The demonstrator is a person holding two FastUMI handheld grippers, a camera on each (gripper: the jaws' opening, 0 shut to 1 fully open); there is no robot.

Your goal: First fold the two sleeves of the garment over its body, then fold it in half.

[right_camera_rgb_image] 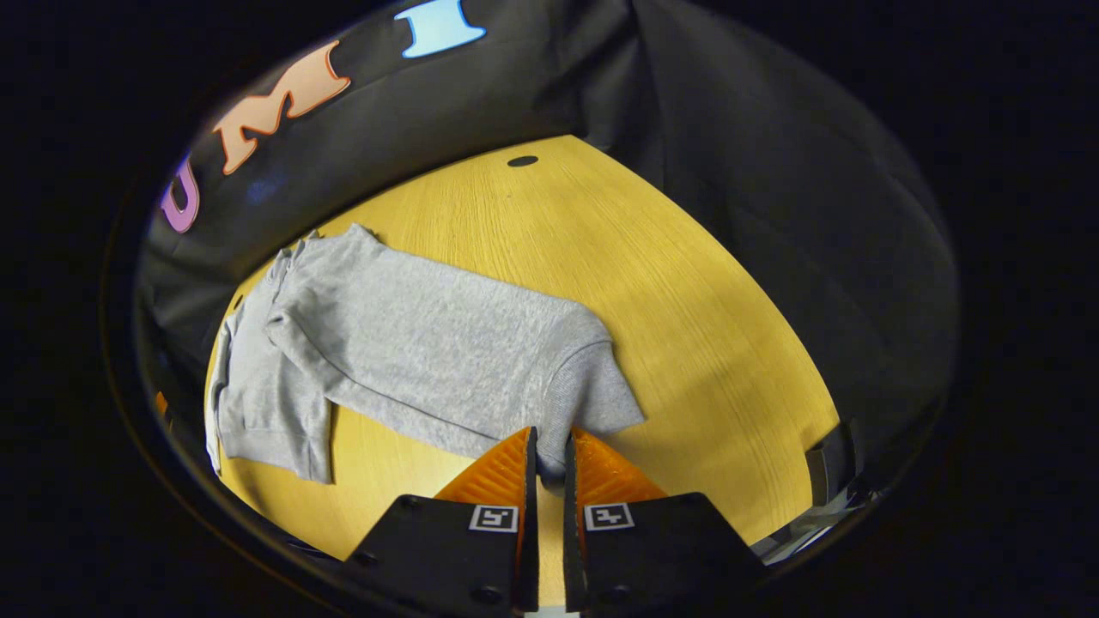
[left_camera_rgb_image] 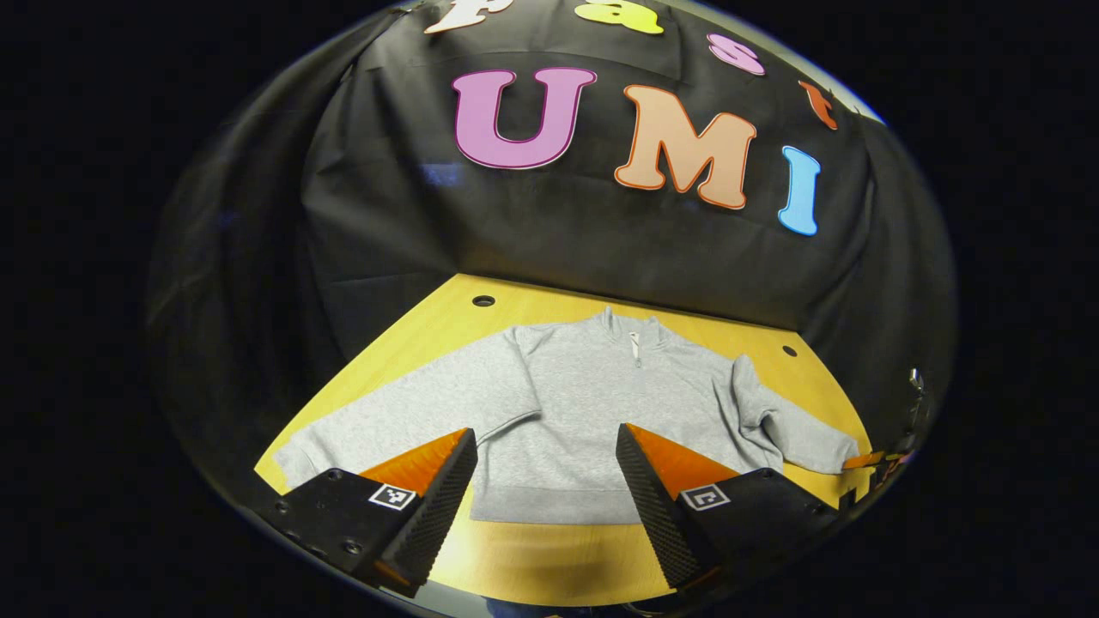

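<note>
In the left gripper view, the left gripper [left_camera_rgb_image: 546, 481] hangs released, fingers wide apart, above the hem of the grey sweatshirt [left_camera_rgb_image: 584, 412] spread flat on the yellow table [left_camera_rgb_image: 549, 558]. In the right gripper view, the right gripper [right_camera_rgb_image: 549, 459] pinches the sleeve cuff [right_camera_rgb_image: 592, 403] just ahead of it.

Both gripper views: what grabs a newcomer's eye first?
The grey zip-neck sweatshirt spread flat on the yellow wooden table, collar toward the black cloth wall. In the right gripper view, the right gripper is pinched on the cuff end of one sleeve. In the left gripper view, the left gripper hangs wide open over the hem.
</note>
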